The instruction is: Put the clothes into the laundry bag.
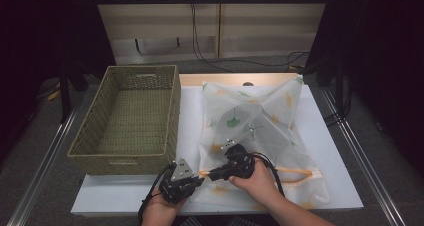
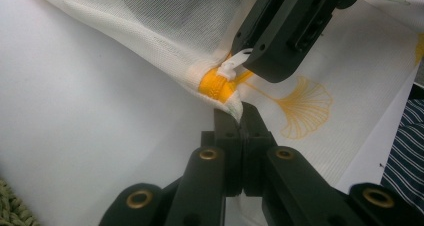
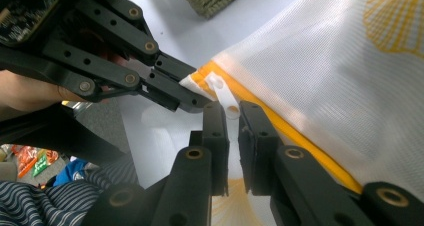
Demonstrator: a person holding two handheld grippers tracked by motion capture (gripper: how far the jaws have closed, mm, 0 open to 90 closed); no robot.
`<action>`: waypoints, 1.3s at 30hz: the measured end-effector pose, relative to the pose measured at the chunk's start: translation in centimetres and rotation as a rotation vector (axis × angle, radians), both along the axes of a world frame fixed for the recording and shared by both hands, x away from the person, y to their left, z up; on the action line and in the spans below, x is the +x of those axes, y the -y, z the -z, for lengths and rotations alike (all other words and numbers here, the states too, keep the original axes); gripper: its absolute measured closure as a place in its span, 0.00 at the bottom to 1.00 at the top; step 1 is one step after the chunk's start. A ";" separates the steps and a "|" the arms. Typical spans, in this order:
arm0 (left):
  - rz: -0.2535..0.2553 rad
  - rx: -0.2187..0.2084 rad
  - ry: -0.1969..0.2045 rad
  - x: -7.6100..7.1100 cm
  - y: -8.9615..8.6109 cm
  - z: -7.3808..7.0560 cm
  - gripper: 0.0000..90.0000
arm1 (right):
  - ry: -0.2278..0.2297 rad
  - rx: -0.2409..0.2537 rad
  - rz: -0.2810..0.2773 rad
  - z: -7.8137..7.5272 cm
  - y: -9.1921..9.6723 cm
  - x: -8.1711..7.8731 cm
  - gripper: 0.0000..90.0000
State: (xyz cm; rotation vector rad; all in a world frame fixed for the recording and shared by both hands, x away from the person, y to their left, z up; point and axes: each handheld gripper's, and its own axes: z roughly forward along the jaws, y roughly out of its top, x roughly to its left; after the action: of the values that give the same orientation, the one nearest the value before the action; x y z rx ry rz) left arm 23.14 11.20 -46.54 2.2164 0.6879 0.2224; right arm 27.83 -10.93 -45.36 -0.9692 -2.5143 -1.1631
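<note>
White table (image 1: 330,151): wicker basket (image 1: 130,118) left, mesh bag (image 1: 260,131) right.

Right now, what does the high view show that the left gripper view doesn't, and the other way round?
High view: the basket's empty inside and the bag's full spread. Left gripper view: the white zipper pull at the right gripper's tip, and the left gripper pinching the bag's corner. Both share the bag, the orange zipper, both grippers and the white table.

walls: beige panels (image 1: 165,21) | cables (image 1: 200,41) hanging | floor: grey (image 1: 45,186) | sides: dark
</note>
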 end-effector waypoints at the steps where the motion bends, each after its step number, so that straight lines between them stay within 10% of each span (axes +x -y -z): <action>1: 0.001 0.002 -0.001 0.0 0.0 0.0 0.99 | -0.001 0.007 -0.002 0.0 0.0 0.1 0.92; 17: -0.009 -0.014 -0.004 -0.1 0.2 0.1 0.99 | -0.062 0.082 0.013 -0.1 0.0 0.5 0.98; 31: 0.003 -0.011 -0.003 0.0 0.1 0.1 0.99 | -0.023 0.066 -0.001 -0.3 -0.4 0.4 1.00; 39: -0.005 -0.051 -0.020 0.5 0.1 -0.2 0.70 | 0.031 0.012 -0.022 -1.3 -0.7 -0.2 1.00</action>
State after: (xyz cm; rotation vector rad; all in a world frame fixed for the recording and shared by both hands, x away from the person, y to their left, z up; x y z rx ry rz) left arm 23.61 11.11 -46.37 2.1709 0.7024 0.1838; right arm 27.66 -10.21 -44.07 -0.9251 -2.5326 -1.1940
